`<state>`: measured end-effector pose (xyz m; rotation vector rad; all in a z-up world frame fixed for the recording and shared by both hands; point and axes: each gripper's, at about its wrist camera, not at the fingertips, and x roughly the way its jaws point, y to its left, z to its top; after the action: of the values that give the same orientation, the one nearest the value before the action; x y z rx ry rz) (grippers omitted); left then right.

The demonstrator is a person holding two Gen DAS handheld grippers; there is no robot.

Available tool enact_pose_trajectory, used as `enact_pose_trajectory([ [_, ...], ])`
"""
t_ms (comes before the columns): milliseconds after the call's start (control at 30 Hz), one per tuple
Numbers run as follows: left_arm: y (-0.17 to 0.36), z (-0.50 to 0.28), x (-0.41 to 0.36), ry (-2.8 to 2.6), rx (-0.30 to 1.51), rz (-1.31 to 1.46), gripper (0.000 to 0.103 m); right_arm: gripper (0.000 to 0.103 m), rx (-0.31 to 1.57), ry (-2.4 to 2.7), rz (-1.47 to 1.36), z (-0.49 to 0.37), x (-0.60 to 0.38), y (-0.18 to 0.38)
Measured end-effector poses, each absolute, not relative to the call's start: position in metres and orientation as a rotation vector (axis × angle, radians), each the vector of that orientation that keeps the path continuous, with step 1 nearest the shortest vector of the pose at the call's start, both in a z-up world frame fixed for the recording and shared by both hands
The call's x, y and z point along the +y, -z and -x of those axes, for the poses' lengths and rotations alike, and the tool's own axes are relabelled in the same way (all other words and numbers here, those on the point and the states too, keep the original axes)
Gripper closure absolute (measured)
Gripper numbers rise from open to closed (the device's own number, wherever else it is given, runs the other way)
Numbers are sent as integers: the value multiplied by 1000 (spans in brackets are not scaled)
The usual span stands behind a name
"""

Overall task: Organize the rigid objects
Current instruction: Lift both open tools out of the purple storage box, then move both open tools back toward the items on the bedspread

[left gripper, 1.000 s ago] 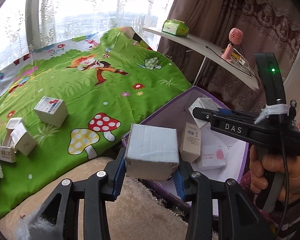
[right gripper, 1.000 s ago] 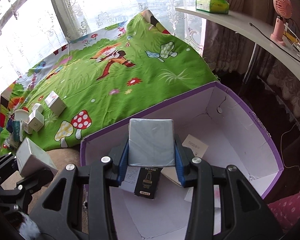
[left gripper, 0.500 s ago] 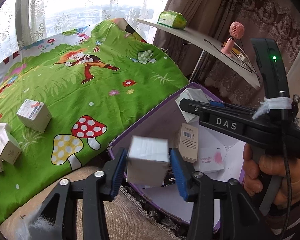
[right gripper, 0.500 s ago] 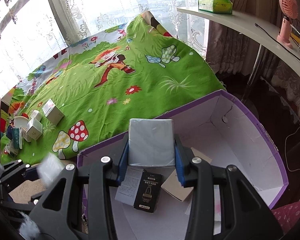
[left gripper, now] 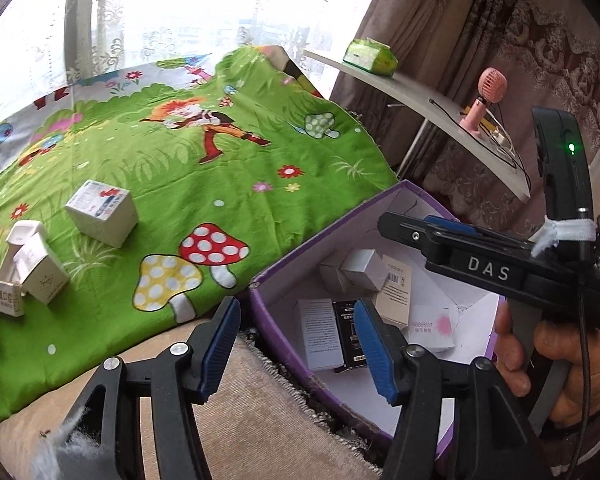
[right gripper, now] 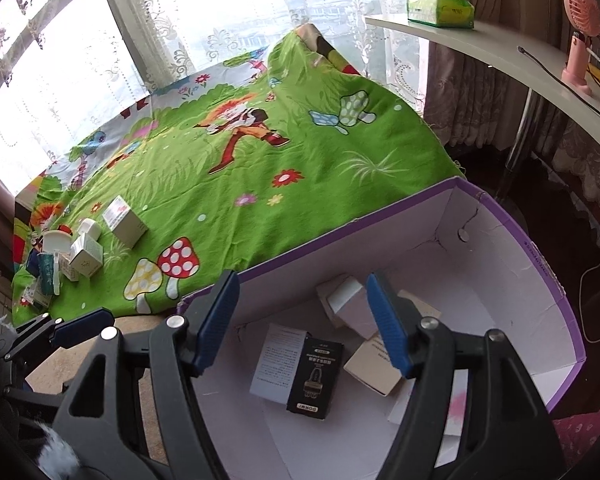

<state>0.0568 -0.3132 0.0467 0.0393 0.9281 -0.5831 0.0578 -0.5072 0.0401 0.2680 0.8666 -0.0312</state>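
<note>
A purple-rimmed white cardboard box [right gripper: 540, 256] [left gripper: 260, 300] holds several small cartons: two pale grey cartons [right gripper: 346, 302] [left gripper: 362, 268], a black carton [right gripper: 314, 376] [left gripper: 346, 332] and white ones. My left gripper [left gripper: 296, 344] is open and empty over the box's near left rim. My right gripper [right gripper: 302, 320] is open and empty above the box's inside. More small white cartons [left gripper: 102, 212] [right gripper: 124, 222] lie on the green mushroom-print sheet [left gripper: 204, 184] at the left.
A curved white shelf [right gripper: 500, 56] at the right carries a green tissue pack [right gripper: 440, 8] and a pink fan [right gripper: 580, 32]. A beige carpet [left gripper: 260, 420] lies under the left gripper. Curtains and a window stand behind.
Both grippers have opened and let go of their pale grey cartons, which now lie inside the purple box. The left gripper has moved right, toward the box.
</note>
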Motion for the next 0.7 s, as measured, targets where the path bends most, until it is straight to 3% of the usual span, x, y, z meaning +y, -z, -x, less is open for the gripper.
enact_pose_trajectory([
  [700, -49, -47, -143, 287, 849, 240, 43, 33, 906, -171, -128, -63, -385, -44],
])
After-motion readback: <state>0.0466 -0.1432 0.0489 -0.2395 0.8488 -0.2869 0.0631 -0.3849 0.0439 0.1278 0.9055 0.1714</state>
